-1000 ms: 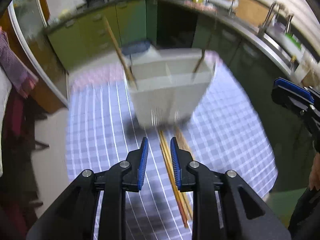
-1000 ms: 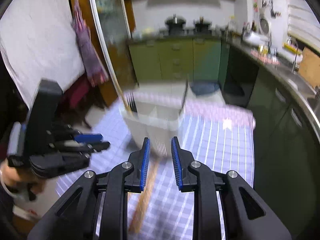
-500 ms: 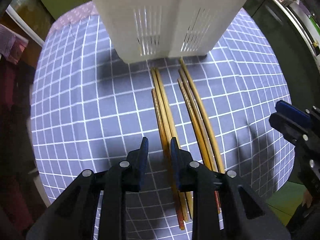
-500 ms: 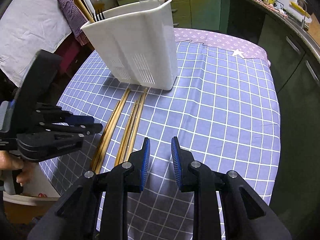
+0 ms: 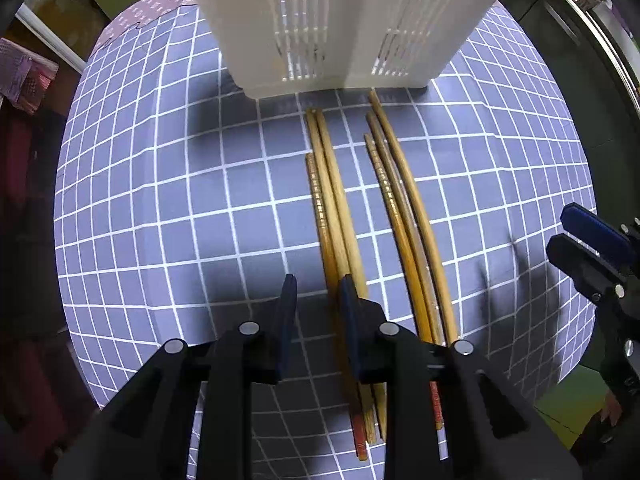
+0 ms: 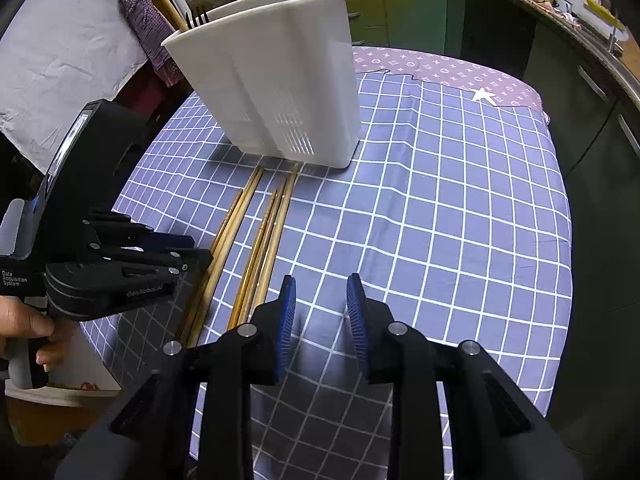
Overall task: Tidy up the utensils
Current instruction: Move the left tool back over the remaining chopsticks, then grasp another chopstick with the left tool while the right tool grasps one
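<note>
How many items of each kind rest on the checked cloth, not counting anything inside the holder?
Wooden chopsticks lying on the blue checked tablecloth: 6, as a left bundle of 3 and a right bundle of 3
White slotted plastic utensil holder: 1
Total: 7

- Tablecloth (image 6: 460,208): muted blue-violet, gridded with thin white lines; far strip mauve with small pale motifs and one white star.
- Utensil holder (image 6: 276,92): plain off-white, slotted low on its walls.
- Chopsticks (image 5: 340,216): honey-brown wood, two groups; red at some near ends.
- Left gripper (image 5: 316,300): black body, dark blue pads.
- Right gripper (image 6: 320,312): black body, bright blue ribbed pads.
- Hanging cloth (image 6: 144,20): purple check.
- Cabinets (image 6: 412,4): dull green.
</note>
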`<state>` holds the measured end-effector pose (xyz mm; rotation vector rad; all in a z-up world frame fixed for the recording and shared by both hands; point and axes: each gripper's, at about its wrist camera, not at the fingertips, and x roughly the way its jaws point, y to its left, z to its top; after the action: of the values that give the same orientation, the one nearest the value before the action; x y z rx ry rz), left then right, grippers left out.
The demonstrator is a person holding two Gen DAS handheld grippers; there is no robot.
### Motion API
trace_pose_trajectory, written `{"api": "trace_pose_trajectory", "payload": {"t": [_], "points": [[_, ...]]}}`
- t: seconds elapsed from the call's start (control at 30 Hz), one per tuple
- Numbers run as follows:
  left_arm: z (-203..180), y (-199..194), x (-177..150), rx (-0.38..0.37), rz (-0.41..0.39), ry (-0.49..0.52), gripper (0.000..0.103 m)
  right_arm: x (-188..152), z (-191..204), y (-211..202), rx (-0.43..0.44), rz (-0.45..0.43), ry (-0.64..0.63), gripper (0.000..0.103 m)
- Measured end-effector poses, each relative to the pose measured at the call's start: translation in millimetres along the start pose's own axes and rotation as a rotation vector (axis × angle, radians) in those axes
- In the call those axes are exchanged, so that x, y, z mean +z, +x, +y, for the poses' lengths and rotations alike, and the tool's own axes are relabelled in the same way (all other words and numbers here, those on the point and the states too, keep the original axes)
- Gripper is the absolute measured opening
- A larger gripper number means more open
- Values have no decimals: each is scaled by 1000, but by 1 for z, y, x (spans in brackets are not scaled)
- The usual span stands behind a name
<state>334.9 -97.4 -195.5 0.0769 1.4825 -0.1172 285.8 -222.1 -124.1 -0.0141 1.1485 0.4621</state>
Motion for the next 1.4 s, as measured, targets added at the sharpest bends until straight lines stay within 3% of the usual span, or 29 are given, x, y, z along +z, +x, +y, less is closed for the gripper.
{"api": "trace_pose_trajectory", "payload": {"t": [0.2, 0.47, 0.57, 0.77, 0.97, 1.03, 1.17, 1.4], "points": [[15, -4, -3, -11, 6, -10, 22, -1, 5, 1, 3, 4, -11, 27], [6, 3, 2, -15, 37, 2, 20, -4, 1, 4, 2, 14, -5, 27], [7, 3, 4, -5, 43, 4, 10, -5, 2, 7, -10, 25, -13, 27], [23, 4, 5, -27, 35, -7, 7, 0, 12, 19, -17, 66, -40, 27], [46, -12, -1, -26, -59, -6, 7, 12, 24, 42, 4, 122, -40, 26], [50, -24, -4, -26, -106, 2, 7, 15, 30, 50, -2, 137, -51, 18], [66, -49, -13, -46, -190, 9, 7, 23, 36, 64, -24, 164, -53, 16], [54, -85, -37, -61, -286, 33, 7, 34, 39, 81, -45, 207, -37, 13]]}}
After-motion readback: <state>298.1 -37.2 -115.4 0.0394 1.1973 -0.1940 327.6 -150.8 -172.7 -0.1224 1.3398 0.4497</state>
